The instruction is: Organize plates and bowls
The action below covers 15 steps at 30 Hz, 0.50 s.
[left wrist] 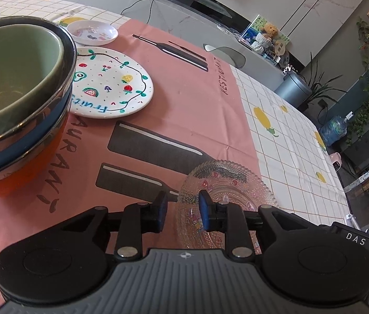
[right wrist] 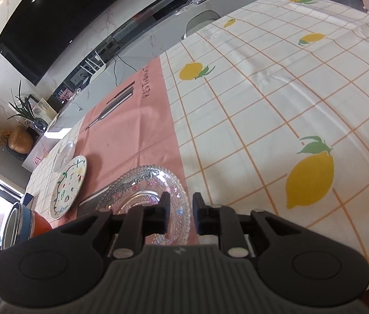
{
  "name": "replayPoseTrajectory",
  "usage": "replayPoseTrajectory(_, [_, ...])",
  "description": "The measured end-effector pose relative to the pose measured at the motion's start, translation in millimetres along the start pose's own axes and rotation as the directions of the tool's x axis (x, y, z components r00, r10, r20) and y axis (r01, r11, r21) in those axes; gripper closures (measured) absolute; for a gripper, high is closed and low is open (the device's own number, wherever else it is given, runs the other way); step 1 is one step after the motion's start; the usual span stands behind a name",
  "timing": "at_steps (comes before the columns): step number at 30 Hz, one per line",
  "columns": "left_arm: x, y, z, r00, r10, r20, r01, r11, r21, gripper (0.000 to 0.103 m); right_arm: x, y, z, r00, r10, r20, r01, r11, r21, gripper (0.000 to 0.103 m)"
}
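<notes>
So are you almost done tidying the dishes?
Partly. The bowls are already nested in one stack. Nothing is held: the left gripper and right gripper are open near the glass plate. It, the fruit plate and small dish still lie separate.

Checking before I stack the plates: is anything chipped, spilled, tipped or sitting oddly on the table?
Nothing stands out. The bowls sit nested and upright, the fruit plate, small dish and glass plate lie flat on the pink mat, apart from each other. No spills or chips show. Both grippers, left and right, are open and empty.
</notes>
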<state>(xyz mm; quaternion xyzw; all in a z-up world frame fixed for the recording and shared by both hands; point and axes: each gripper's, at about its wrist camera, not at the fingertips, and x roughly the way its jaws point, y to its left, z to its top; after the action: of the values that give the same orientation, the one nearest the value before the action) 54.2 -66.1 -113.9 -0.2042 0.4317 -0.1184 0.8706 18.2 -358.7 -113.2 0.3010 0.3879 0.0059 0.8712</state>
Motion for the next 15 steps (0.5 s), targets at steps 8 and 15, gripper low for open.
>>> replayPoseTrajectory(8, [-5,-2,18,1.0,0.028,-0.012,-0.028,0.999,-0.025,0.069,2,25,12,0.999,0.054,0.001,-0.054,0.997,-0.046,0.085])
replayPoseTrajectory(15, [-11,-12,45,0.992,0.12,-0.031,-0.118,0.991,0.064,0.069,19,53,24,0.994,0.097,-0.041,-0.1,0.991,-0.091,0.085])
